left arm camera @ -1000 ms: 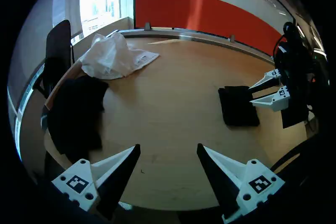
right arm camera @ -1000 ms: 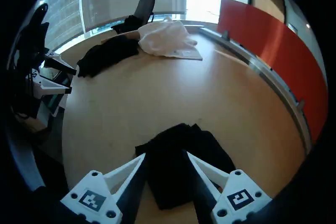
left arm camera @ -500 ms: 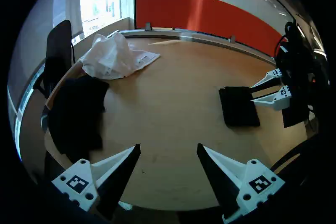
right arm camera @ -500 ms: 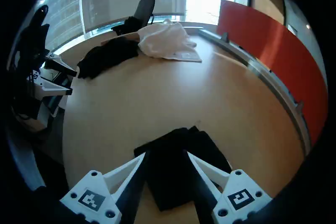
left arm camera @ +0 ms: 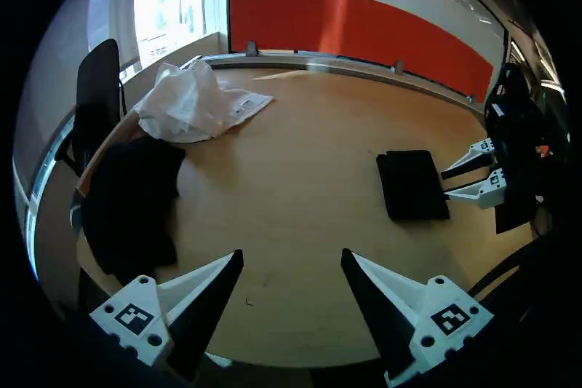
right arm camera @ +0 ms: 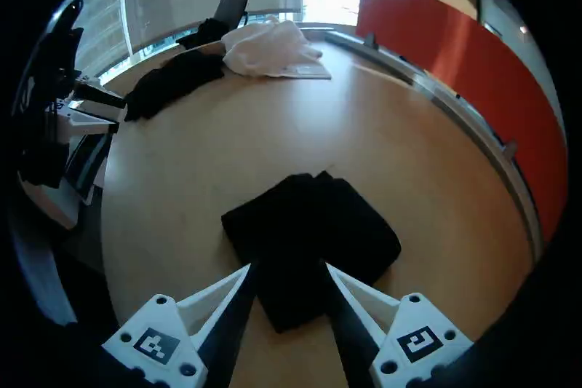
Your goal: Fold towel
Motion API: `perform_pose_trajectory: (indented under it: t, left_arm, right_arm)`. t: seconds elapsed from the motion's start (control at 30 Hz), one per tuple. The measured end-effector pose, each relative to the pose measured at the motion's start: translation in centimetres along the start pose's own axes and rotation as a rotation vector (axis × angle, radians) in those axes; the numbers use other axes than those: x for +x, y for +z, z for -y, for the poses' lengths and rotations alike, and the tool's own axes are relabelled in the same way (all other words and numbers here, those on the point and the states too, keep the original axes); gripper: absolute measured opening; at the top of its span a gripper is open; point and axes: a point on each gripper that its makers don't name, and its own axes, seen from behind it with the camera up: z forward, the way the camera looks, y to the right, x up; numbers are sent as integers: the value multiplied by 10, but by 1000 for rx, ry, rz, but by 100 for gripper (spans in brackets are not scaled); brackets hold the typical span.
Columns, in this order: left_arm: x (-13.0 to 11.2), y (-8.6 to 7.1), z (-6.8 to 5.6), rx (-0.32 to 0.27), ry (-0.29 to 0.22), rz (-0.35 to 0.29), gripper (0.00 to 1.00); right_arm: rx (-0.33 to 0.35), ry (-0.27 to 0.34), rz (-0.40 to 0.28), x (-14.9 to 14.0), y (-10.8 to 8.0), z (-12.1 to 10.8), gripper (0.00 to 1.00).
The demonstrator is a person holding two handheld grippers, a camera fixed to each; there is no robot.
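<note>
A black towel point(right arm camera: 313, 231) lies folded into a flat rectangle on the round wooden table point(right arm camera: 218, 140). My right gripper point(right arm camera: 289, 271) is open, its fingers standing either side of the towel's near corner without pressing on it. In the left gripper view the same towel point(left arm camera: 411, 184) rests at the right of the table, and the right gripper point(left arm camera: 447, 184) hovers just off its right edge. My left gripper point(left arm camera: 291, 257) is open over bare table at the near edge, holding nothing. It appears far left in the right gripper view point(right arm camera: 109, 113).
A heap of black cloth point(left arm camera: 131, 199) sits at the table's left edge, with a crumpled white cloth point(left arm camera: 189, 100) beyond it. A black chair point(left arm camera: 98, 97) stands by the window. A red partition point(left arm camera: 364, 24) runs behind the table's far edge. Bare wood point(left arm camera: 291, 155) lies between the grippers.
The right gripper has drawn back from the towel, so less of it lies between the fingers. The towel stays flat on the table. The left gripper has barely moved.
</note>
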Motion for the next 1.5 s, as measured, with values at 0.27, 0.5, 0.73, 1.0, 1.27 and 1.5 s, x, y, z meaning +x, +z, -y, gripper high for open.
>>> perform_pose_trajectory:
  t: [0.27,0.5,0.73,1.0,1.27,1.5]
  left_arm:
    - [2,1,-3,-6,10,-2,100]
    - [2,1,-5,-8,14,-2,100]
    - [2,-1,-5,-7,18,-3,100]
    - [1,-1,-6,-6,16,-3,100]
    - [0,-2,-7,-4,14,-2,100]
    - [0,-3,-7,-2,15,-3,100]
  right_arm:
    - [-16,33,26,-23,-4,2,61]
    - [-26,52,51,-41,-3,5,61]
    - [-29,77,82,-62,0,9,61]
    - [-31,110,101,-75,4,11,61]
    - [-32,131,101,-77,7,13,52]
    - [-53,146,96,-78,6,7,31]
